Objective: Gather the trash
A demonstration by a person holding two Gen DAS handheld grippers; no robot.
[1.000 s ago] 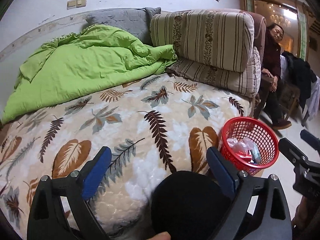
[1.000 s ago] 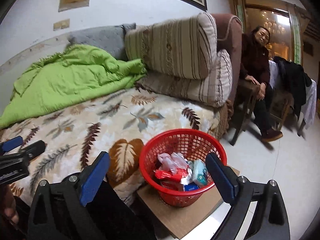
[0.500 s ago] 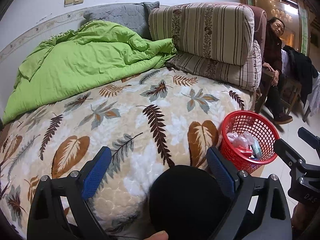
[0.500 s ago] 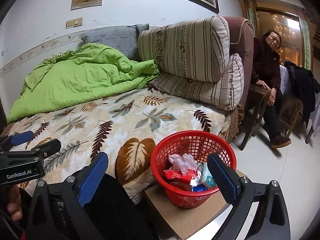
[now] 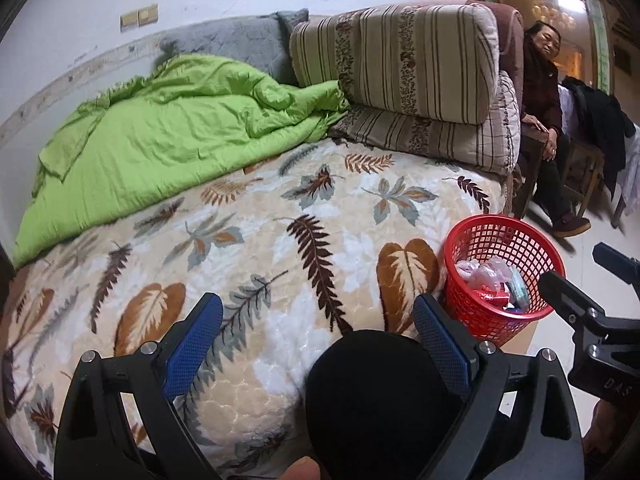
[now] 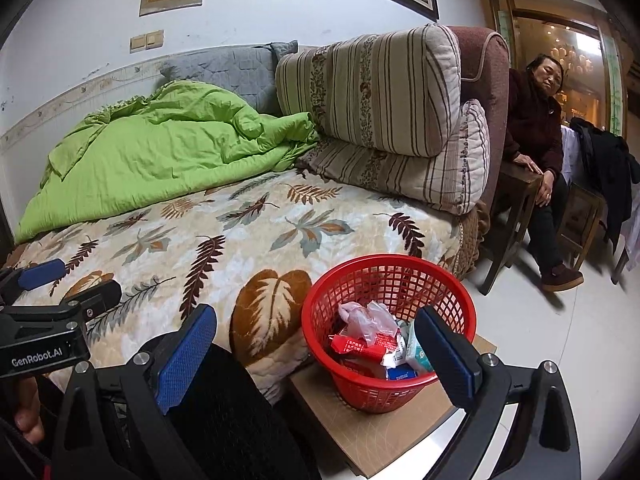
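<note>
A red mesh basket (image 6: 384, 280) stands on a low brown board beside the bed. It holds trash: a pink plastic bag (image 6: 366, 316), a red wrapper (image 6: 358, 347) and a pale green packet (image 6: 418, 354). The basket also shows in the left wrist view (image 5: 500, 240). My right gripper (image 6: 316, 354) is open and empty, held back from the basket's near rim. My left gripper (image 5: 318, 340) is open and empty over the near edge of the bed, above my dark-clothed knee (image 5: 380, 400).
The bed has a leaf-patterned blanket (image 6: 240, 232), a green quilt (image 6: 160, 152) at the back and striped cushions (image 6: 372, 92) at the right. A seated person (image 6: 536, 140) and a chair with a dark coat (image 6: 604, 160) are on the right. The floor (image 6: 560, 340) is white tile.
Both grippers have pulled back and risen a little, so the bed and basket look slightly farther and lower. Both stay open and empty. The basket has not moved.
</note>
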